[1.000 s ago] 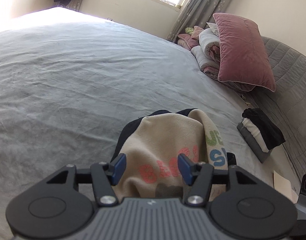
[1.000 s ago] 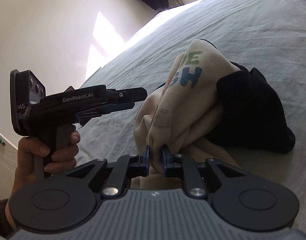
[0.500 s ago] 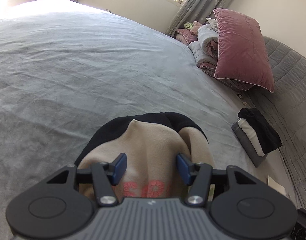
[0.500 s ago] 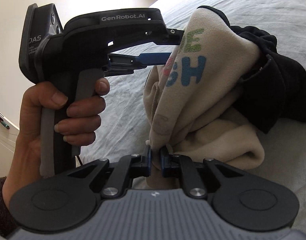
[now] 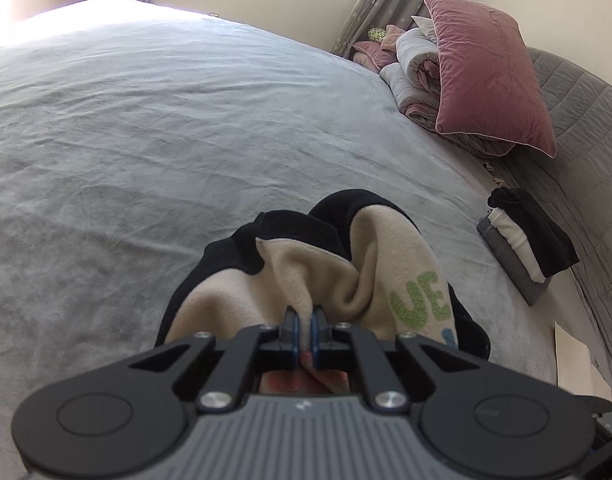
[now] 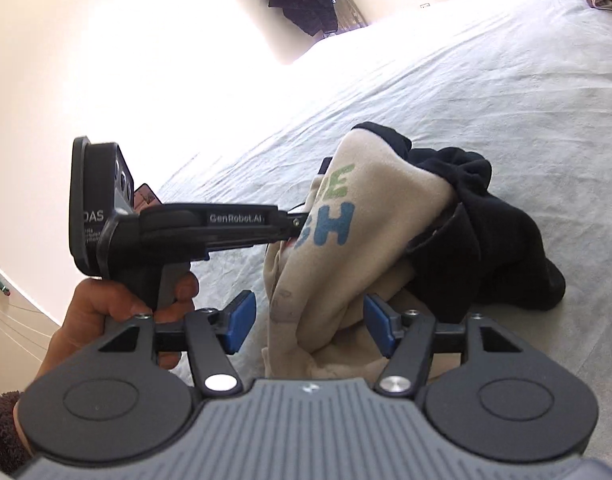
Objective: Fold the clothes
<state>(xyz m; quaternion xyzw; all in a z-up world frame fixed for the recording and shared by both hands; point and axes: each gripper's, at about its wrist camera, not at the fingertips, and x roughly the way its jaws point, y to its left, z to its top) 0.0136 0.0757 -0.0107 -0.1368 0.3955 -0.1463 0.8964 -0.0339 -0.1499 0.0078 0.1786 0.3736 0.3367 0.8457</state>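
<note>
**Beige fleece pinched by the left gripper**

Beige and black, the sweatshirt [image 6: 369, 240] sits bunched on the grey bed [image 5: 186, 140]. At left, a hand [image 6: 118, 316] grips the left gripper [image 5: 304, 334] level, its blue pads clamped on a beige fold. The right gripper [image 6: 309, 326] hangs spread wide, straddling the cloth's near edge.

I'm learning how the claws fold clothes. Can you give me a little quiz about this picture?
1. True or false: the left claw is pinching the sweater.
2. Is the right claw open or shut?
3. What does the sweater lie on: A) floor, B) bed, C) chair?

Key: 1 true. 2 open, with the sweater between its fingers, not pinched. 3 B.
</note>
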